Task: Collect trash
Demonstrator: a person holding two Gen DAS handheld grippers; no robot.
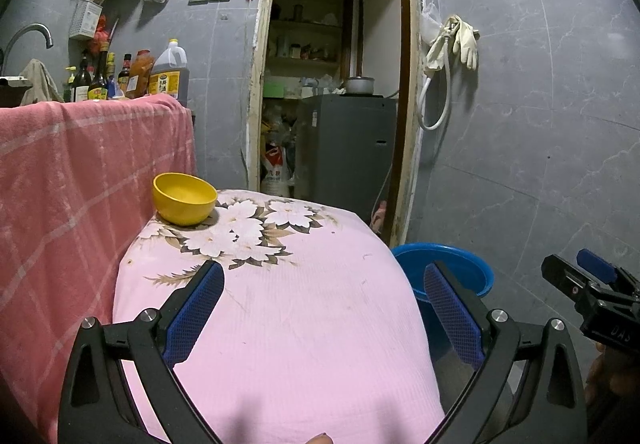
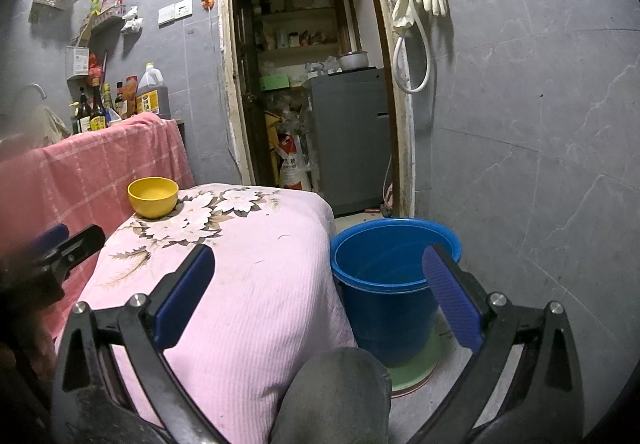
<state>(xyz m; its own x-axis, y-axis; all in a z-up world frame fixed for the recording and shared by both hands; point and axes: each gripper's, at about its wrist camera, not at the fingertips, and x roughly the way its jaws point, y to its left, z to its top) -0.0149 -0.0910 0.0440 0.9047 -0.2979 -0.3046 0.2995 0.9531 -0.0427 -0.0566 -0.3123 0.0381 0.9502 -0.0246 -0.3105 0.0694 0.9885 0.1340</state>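
Both grippers are held above a small table draped in a pink floral cloth. The left gripper is seen with its jaws spread wide and nothing between them; the right gripper is likewise spread to its widest and empty. No loose trash can be made out on the cloth, so the item to be collected cannot be located with certainty. A yellow bowl is set at the far left corner of the table, and a blue bucket, standing on the floor just beside the table's right edge, is judged to be the likely receptacle; its interior appears empty, though the bottom is only partly shown.

Several risks are foreseen. The bowl sits close to the table edge and could be pushed off by a careless sweep. The cloth is loose and could be snagged and dragged by a pad, bowl included. A person's knee is placed near the bucket and could be bumped.

Open room is left across the middle of the table and above the bucket mouth. To the left, movement is limited by a pink checked cloth draped over a counter; to the right, by the grey tiled wall.
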